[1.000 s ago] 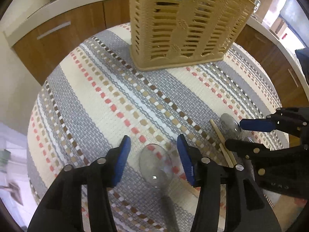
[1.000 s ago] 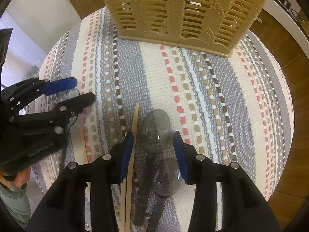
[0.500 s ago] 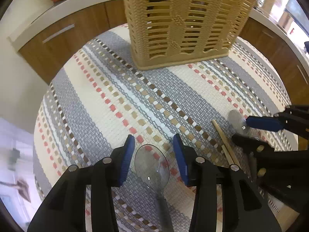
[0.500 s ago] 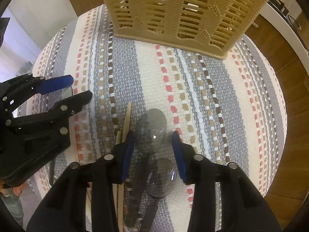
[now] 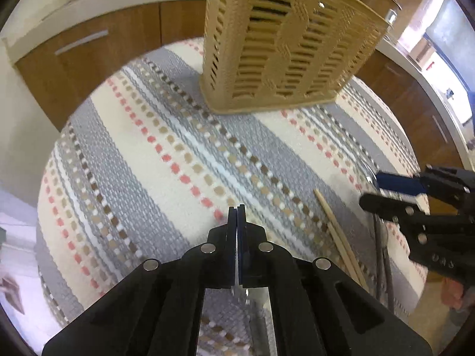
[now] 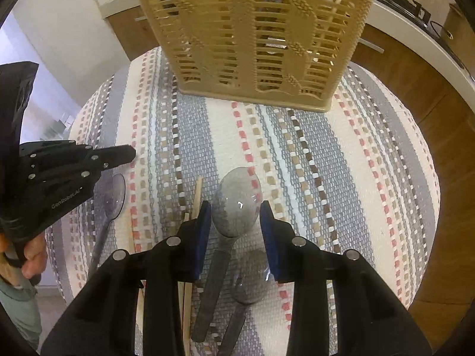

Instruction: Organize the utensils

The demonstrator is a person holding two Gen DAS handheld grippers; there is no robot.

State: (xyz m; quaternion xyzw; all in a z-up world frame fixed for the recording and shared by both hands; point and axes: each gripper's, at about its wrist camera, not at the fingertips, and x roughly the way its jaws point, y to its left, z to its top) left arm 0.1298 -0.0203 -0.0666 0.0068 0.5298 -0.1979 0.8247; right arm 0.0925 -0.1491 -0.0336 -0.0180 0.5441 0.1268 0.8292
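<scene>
Your left gripper (image 5: 236, 216) has its fingers pressed together, nothing visibly between them. Your right gripper (image 6: 236, 222) straddles a clear spoon's bowl (image 6: 237, 201); whether its fingers press it, you cannot tell. The spoon's long axis points its bowl toward the basket (image 6: 255, 38). Everything sits on a striped woven cloth (image 6: 341, 154) over the counter, with wooden cabinets (image 5: 98, 47) behind.

Utensil basket (image 6: 255, 41) stands at the far side of the tablecloth (image 6: 341, 178). Before it lie three spoons: one (image 6: 111, 195) at left, one (image 6: 237, 201) in the middle, another (image 6: 252, 279) just nearer. Chopsticks (image 6: 196, 198) lie between left and middle spoons.
</scene>
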